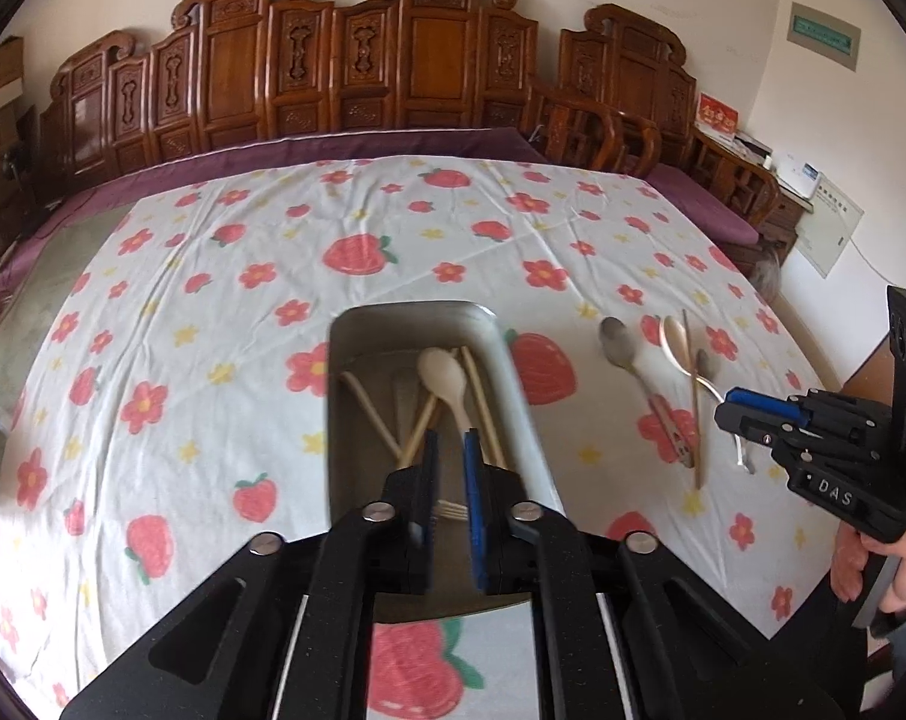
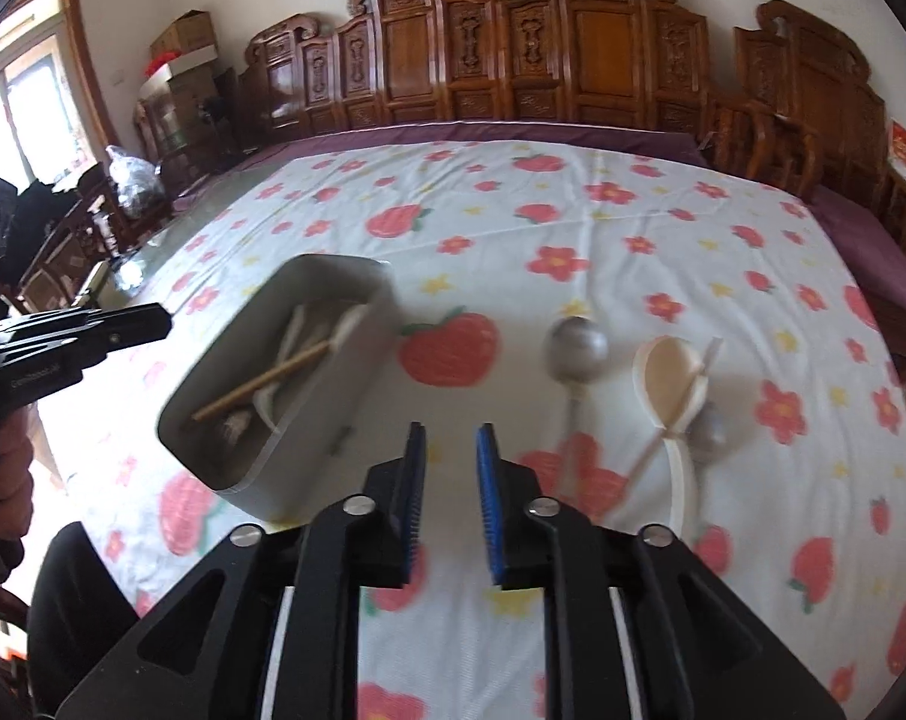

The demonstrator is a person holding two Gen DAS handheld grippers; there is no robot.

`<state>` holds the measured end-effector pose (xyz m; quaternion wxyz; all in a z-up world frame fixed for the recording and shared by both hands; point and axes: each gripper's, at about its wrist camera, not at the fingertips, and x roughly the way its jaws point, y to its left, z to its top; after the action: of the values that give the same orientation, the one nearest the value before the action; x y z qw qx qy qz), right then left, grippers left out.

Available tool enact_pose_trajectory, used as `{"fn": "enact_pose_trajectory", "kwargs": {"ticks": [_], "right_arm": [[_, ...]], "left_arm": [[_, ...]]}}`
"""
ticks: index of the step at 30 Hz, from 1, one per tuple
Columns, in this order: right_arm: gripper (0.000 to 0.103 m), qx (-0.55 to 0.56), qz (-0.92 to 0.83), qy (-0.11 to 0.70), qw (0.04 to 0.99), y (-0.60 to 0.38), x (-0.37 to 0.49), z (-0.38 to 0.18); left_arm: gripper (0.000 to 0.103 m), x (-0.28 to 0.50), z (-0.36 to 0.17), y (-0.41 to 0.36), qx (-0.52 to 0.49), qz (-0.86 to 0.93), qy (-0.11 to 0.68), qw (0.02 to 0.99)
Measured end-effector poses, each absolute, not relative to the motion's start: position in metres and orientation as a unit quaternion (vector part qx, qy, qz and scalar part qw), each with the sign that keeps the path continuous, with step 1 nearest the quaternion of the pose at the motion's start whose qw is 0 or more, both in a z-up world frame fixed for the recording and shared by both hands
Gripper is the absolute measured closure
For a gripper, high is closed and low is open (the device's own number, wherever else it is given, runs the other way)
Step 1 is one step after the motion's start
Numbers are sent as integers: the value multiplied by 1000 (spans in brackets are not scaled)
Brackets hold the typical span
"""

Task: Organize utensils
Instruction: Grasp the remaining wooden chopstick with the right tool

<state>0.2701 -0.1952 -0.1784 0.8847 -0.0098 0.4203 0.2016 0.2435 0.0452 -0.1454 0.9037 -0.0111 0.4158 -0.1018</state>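
Grey tray [image 1: 507, 360] centre frame, partly filled | my left gripper [image 1: 450, 504] hovers over it, fingers narrowly apart, empty; my right gripper [image 2: 450, 504] spread, empty | next: pick metal spoon [image 2: 575, 349] centre-right.

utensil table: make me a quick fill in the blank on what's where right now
1. The cream spoon in the grey bin lies on top of wooden ____.
2. The metal spoon lies on the cloth, outside the bin, on the side nearer the ____ claw.
3. A thin wooden chopstick lies across a ____ spoon on the cloth.
4. The tablecloth is printed with flowers and ____.

Missing words: chopsticks; right; cream; strawberries
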Motion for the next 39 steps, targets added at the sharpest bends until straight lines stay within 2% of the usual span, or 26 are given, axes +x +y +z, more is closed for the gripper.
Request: {"fn": "enact_pose_trajectory", "kwargs": {"ticks": [1, 3, 5, 6, 9, 12, 19, 24, 39], "right_arm": [[82, -7, 196, 422, 885, -203, 271, -181], [82, -3, 180, 428, 886, -220, 274, -187], [82, 2, 171, 434, 884, -234, 277, -194], [82, 5, 166, 439, 883, -240, 279, -198], [80, 12, 160, 447, 880, -247, 287, -211], [75, 24, 152, 458, 875, -252, 297, -225], [75, 66, 136, 484, 862, -252, 325, -252], [78, 67, 124, 487, 862, -247, 335, -253], [85, 19, 72, 520, 851, -222, 342, -257]], "left_arm": [[73, 242, -145, 39, -11, -105, 413, 904], [67, 239, -145, 29, -10, -111, 408, 906], [57, 238, -147, 19, -10, -115, 407, 906], [49, 237, -147, 14, -11, -118, 405, 906], [48, 235, -150, 0, -9, -123, 403, 907], [32, 232, -153, -12, -8, -129, 401, 907], [31, 226, -158, -31, 5, -139, 403, 905], [26, 224, -161, -37, 7, -138, 402, 905], [26, 220, -166, -52, 17, -145, 407, 902]]}}
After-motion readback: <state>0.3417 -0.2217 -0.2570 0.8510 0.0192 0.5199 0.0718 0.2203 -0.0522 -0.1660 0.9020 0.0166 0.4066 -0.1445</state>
